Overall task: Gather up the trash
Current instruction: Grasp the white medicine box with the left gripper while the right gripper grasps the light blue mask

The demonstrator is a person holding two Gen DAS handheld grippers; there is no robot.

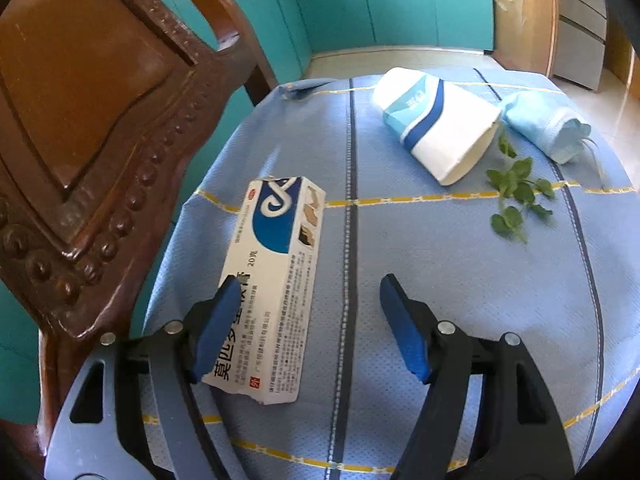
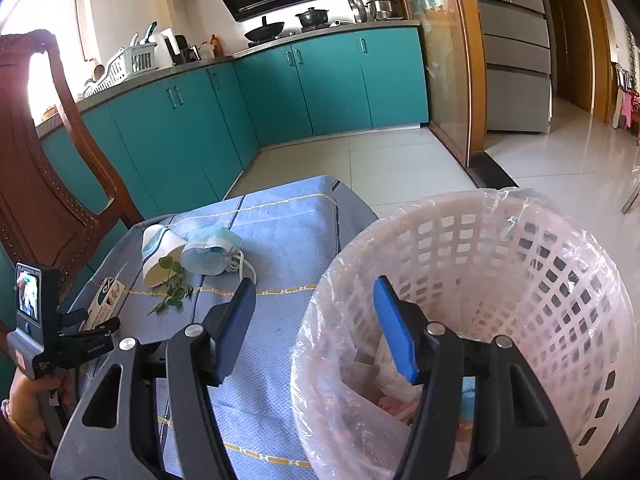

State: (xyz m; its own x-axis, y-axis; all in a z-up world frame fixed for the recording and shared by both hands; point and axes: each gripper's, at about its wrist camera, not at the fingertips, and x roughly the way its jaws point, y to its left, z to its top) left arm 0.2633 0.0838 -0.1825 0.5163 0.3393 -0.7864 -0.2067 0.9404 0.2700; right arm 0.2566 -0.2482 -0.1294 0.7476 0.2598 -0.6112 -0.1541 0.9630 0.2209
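A white and blue medicine box lies on the blue cloth-covered table. My left gripper is open over the box's near end: its left finger sits at the box's left edge and its right finger stands well off. Farther back lie a tipped paper cup, a blue face mask and a green leafy sprig. My right gripper is open and straddles the near rim of a pale lattice basket. The basket is lined with a clear bag and has scraps inside. The right wrist view also shows the left gripper at the box.
A carved wooden chair stands close on the table's left. The cloth's far edge drops to a tiled floor, with teal cabinets behind. A hand grips the left tool.
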